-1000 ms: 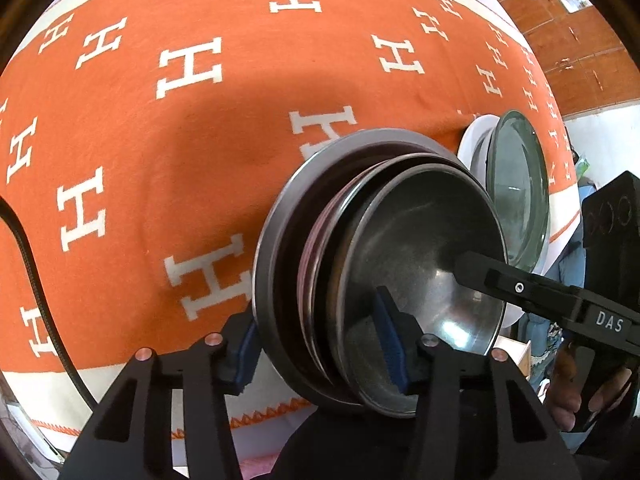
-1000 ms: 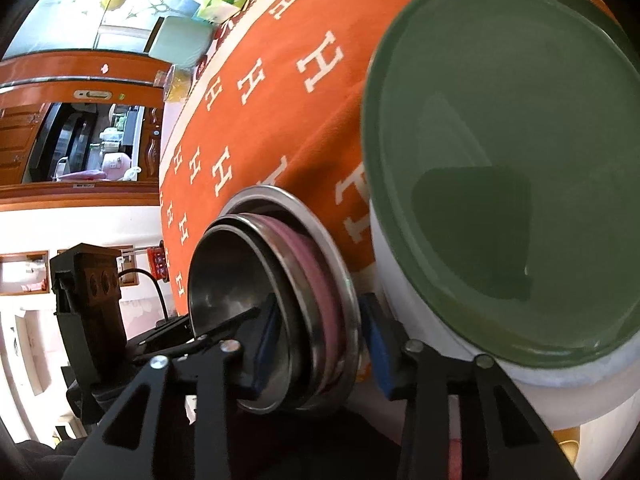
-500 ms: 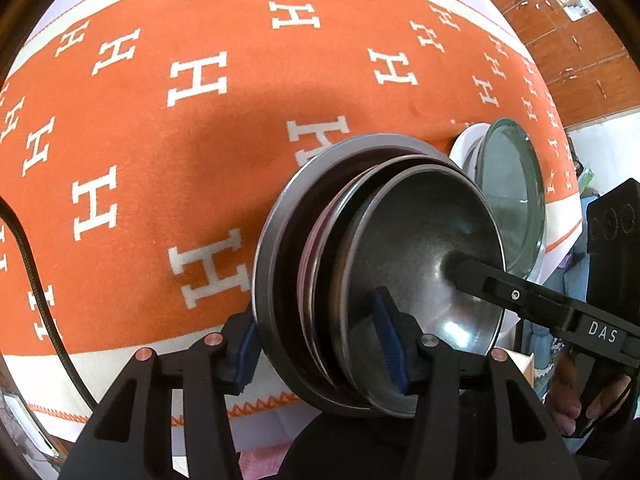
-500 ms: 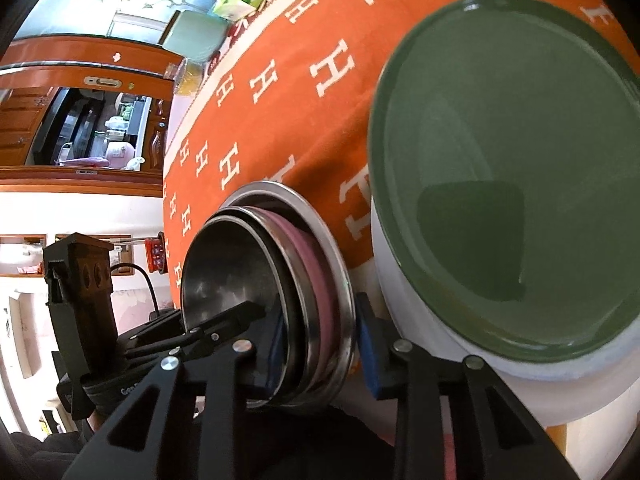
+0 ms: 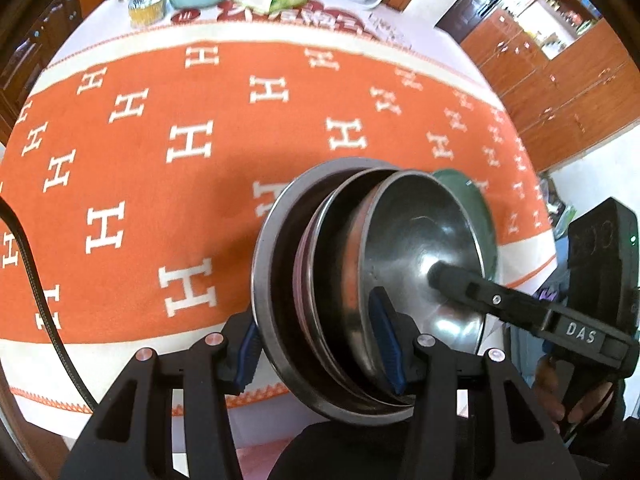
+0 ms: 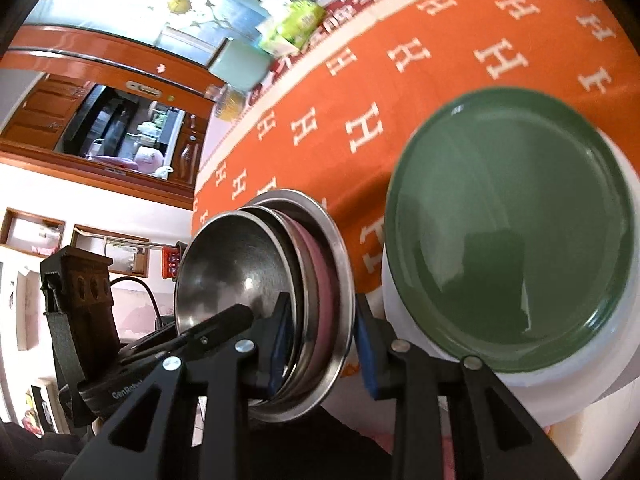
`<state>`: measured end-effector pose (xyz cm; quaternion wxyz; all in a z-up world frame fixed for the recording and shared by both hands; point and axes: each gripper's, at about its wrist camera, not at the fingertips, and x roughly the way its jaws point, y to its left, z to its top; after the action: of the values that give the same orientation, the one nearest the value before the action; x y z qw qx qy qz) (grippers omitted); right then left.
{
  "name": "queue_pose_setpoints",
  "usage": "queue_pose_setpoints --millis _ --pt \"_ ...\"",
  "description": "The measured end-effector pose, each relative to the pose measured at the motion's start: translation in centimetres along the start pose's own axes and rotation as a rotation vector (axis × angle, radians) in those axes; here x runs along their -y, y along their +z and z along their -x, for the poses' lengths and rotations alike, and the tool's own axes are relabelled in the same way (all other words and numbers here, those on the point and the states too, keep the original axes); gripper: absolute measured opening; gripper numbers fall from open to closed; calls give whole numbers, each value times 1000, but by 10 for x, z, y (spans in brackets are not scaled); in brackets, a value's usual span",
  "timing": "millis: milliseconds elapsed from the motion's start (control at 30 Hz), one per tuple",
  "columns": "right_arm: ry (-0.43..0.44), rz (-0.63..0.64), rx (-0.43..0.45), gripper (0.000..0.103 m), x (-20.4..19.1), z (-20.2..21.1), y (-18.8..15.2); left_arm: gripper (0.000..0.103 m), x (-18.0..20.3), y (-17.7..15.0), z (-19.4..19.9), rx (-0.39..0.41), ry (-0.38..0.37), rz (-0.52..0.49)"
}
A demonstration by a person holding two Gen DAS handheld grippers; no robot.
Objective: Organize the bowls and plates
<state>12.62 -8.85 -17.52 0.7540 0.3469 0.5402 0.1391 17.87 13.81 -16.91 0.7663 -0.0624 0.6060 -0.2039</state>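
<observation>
1. Left wrist view: my left claw (image 5: 316,344) is closed across the rim of the stack of nested steel bowls (image 5: 360,280), one blue pad outside the widest bowl, the other inside the innermost one. I pinch all the rims together so the stack travels as one piece. It hangs tilted on edge above the near border of the orange cloth (image 5: 160,184) on the desk, so I judge it is being carried and not resting.

2. Same view: a finger of my right claw (image 5: 452,280) reaches into the innermost bowl from the far side of the stack. A second grip opposite mine should keep the tilted bowls from sliding apart. Just behind the stack, the green plate (image 5: 464,188) peeks out.

3. Right wrist view: my right claw (image 6: 316,344) is also clamped across the stack (image 6: 280,280), its pads narrow around the rims on the side nearest the green plate (image 6: 512,232). My left claw (image 6: 224,320) comes in from the side of the stack away from the plate.

4. Same view: the green plate lies on a white bowl (image 6: 580,376) just beside the stack, at the desk's near edge. Two matched piles suit the tidying. I cannot tell where the steel stack is meant to land.
</observation>
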Motion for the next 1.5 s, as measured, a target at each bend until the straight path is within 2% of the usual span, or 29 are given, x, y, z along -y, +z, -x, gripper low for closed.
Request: queue_pose_setpoints --millis 133,233,433,667,1000,1167,1500 --pt "11 22 35 29 3 14 0 48 12 -2 13 67 -45 11" --pt "16 32 57 29 7 26 0 48 24 -1 15 86 -55 10" --pt "-1 44 101 29 19 49 1 48 52 -1 10 89 -68 -5" --pt "-31 20 98 29 44 69 9 48 85 5 -7 60 -71 -28" --pt "-58 8 30 29 90 86 39 48 133 17 -40 18 -48 -9" --pt "-60 39 -31 29 105 84 56 48 145 20 -60 -2 -21 58" --pt "-38 160 -167 29 119 69 76 48 146 14 -80 11 48 208"
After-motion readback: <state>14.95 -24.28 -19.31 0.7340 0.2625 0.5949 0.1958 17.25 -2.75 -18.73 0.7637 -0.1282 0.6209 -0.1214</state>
